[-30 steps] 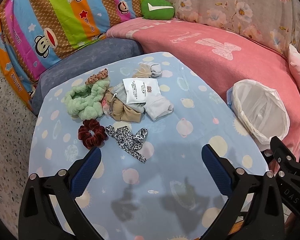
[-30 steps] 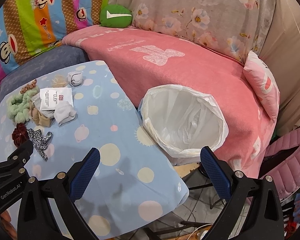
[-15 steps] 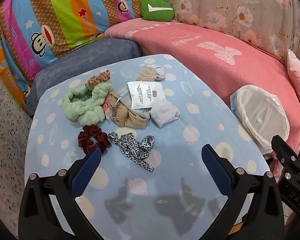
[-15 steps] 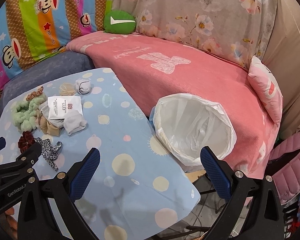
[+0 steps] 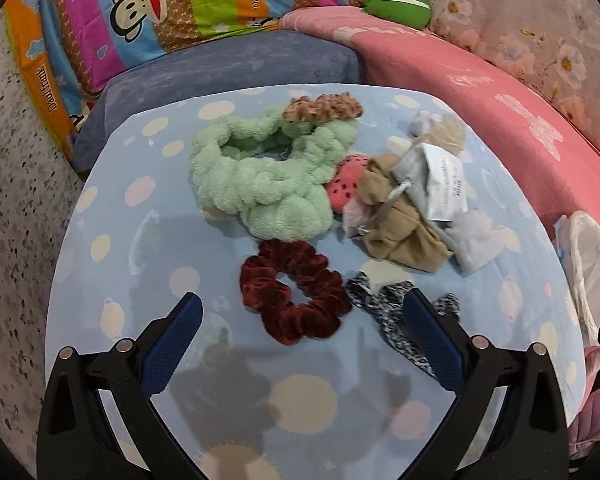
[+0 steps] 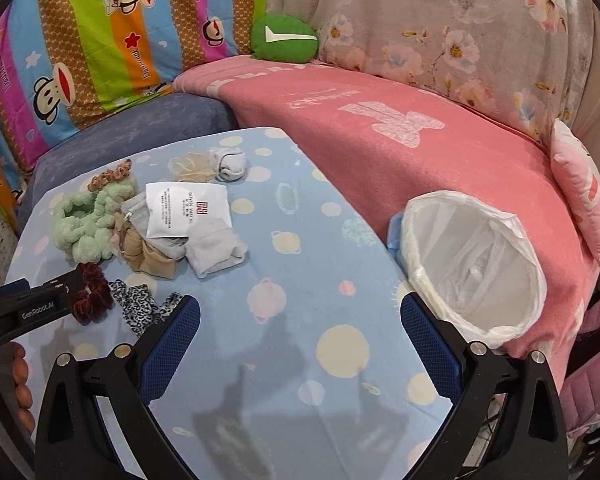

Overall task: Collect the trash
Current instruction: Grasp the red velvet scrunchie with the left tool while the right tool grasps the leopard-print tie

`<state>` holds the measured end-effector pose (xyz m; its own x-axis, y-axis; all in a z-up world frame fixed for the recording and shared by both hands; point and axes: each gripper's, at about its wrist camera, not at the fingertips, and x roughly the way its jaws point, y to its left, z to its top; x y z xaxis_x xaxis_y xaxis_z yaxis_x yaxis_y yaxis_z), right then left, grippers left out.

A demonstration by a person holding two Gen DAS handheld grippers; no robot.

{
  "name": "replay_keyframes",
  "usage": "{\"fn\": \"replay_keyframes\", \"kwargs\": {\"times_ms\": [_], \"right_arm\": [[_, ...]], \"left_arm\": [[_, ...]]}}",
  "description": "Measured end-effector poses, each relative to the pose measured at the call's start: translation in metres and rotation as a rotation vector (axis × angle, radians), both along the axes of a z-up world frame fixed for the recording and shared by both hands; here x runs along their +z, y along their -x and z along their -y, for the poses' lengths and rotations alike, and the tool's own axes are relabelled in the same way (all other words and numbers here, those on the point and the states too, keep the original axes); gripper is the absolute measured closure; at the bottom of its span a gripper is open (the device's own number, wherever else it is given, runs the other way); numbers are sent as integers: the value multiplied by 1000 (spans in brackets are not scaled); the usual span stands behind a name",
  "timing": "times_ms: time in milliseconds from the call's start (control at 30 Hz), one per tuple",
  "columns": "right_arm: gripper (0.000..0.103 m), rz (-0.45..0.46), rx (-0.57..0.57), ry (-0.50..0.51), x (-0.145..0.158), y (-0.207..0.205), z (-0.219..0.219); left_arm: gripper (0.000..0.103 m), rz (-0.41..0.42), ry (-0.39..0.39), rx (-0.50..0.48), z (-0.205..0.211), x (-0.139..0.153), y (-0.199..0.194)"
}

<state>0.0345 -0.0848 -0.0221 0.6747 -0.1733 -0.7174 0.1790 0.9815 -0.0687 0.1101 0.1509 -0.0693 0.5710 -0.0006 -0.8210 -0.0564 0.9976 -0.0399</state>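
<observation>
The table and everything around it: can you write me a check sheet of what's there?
Surface: table under a blue dotted cloth.
Job's things: white paper packet lying on the pile; lined trash bin at the table's right edge, tipped toward the camera.
Clutter: green fluffy headband, dark red scrunchie, leopard-print hair tie, tan cloth, white socks.
Grippers: left gripper open over the scrunchie; right gripper open, empty.
Cables: nothing seen.
Surroundings: pink blanket, green cushion.
</observation>
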Motion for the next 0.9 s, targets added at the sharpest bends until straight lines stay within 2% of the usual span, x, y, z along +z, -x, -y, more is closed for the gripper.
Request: {"fn": "replay_keyframes", "kwargs": {"times_ms": [167, 400, 467, 500, 567, 633, 667, 700, 767, 900], "right_arm": [[7, -35, 83, -44, -25, -22, -32], [13, -99, 176, -116, -61, -50, -70], [17, -117, 197, -125, -71, -56, -78], [21, -130, 208, -129, -77, -59, -82], [28, -161, 228, -143, -88, -65, -88], [36, -192, 245, -173, -99, -69, -93], [43, -205, 251, -184, -104, -71, -94], [46, -213, 254, -184, -108, -73, -96], [53, -198, 271, -162, -109, -73, -101], [89, -211, 304, -150, -108, -73, -106]], "left_arm": [[8, -13, 12, 13, -27, -17, -20], [10, -81, 33, 27, -44, -44, -36], [20, -89, 57, 9, -47, -50, -39], [23, -99, 68, -4, -47, -52, -40], [42, -113, 78, -26, -47, -58, -40], [47, -120, 78, -38, -45, -61, -40], [56, -110, 76, -41, -45, -61, -39], [61, -110, 83, -53, -44, -60, -39], [79, -108, 84, -67, -42, -60, -39], [84, -102, 86, -73, -37, -57, -36]]}}
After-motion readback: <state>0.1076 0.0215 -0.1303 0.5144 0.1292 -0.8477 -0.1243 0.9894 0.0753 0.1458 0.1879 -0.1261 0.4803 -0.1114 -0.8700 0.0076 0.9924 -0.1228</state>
